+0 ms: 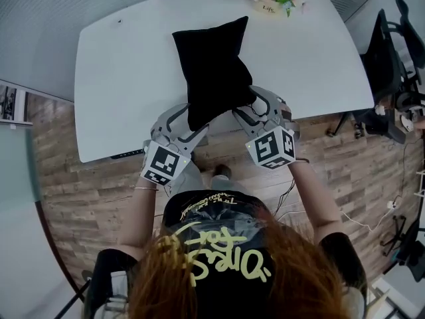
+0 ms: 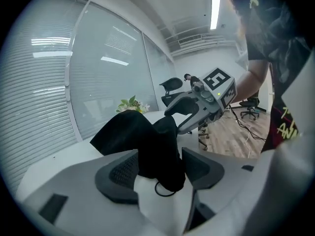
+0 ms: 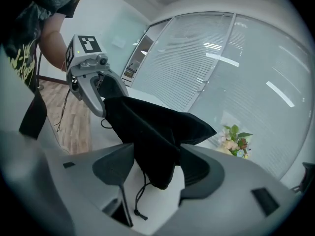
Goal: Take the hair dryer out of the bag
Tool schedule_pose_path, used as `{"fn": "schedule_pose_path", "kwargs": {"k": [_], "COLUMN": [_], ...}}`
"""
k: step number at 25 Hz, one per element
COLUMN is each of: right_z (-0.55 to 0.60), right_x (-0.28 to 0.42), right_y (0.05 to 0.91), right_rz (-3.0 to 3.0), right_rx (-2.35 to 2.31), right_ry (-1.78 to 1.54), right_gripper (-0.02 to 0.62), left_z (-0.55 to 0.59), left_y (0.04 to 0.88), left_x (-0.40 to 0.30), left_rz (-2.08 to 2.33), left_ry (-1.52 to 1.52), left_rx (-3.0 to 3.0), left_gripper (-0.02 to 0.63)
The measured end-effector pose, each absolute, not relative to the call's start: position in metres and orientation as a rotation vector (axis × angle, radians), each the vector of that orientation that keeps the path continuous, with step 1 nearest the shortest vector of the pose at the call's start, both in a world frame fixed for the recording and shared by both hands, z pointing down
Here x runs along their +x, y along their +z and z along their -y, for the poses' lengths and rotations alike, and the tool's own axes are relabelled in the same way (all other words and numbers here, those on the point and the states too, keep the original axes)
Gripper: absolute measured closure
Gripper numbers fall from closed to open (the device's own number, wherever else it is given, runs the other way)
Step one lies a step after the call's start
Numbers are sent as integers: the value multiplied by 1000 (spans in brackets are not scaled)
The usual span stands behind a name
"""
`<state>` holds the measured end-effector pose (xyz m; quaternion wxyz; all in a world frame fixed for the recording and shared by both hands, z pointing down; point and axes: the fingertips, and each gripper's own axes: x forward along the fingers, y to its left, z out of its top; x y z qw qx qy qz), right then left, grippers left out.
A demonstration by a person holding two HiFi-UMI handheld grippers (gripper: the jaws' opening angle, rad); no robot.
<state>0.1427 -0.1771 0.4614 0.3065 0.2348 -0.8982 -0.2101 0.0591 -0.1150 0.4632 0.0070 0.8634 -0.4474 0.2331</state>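
holding the 6 o'clock end of the black bag (image 1: 211,65) above the white bench (image 1: 119,78), left gripper (image 1: 190,123) and right gripper (image 1: 247,106) jaws both clamped on it

Bright, even light fills all three views. In the left gripper view a ceiling strip light (image 2: 215,11) glows high above the left tongs (image 2: 158,170), and pale reflections streak the glass wall (image 2: 98,82) beyond them. The white tabletop (image 1: 119,78) looks nearly washed out. The black bag (image 1: 212,65), between the left tongs and the right tongs (image 3: 157,168), shows almost no fold detail. Shadows are faint. Both gripper views bend strongly, with black corners and soft near parts. The head view curves at its edges.
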Motion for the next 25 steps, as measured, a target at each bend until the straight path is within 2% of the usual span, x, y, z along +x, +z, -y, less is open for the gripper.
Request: {"fn": "schedule_pose_path", "kwargs": {"k": [2,3,4,6,8,10,16,25], "right_z": [176,175,175,174,173,173,179,211], "right_x": [141,140,140,138,135,132,121,99], "right_y": [463,463,464,465,466,463,437,402], "right_rz": [2374,2376,2379,2384,2379,2380,2436,2435], "right_rx": [600,593,586,570,554,543,549,650], "right_ry": [-574,-580,-584,-590,-607,-618,-557,-528], "right_gripper": [325,392,422,446,508,544,561,566], "left_z": [115,115,115,115,116,118,130,179], "left_y": [462,461,460,459,457,453,436,410], "left_x": [57,56,55,54,54,52,41,11], "left_rz": [1414,1417,1421,1427,1430,1428,1393,1415], "left_ry": [708,689,679,682,682,683,667,677], "left_rx": [2693,2690,2688,2692,2700,2707,2730,2729], "left_gripper": [381,415,447,472,491,519,569,575]}}
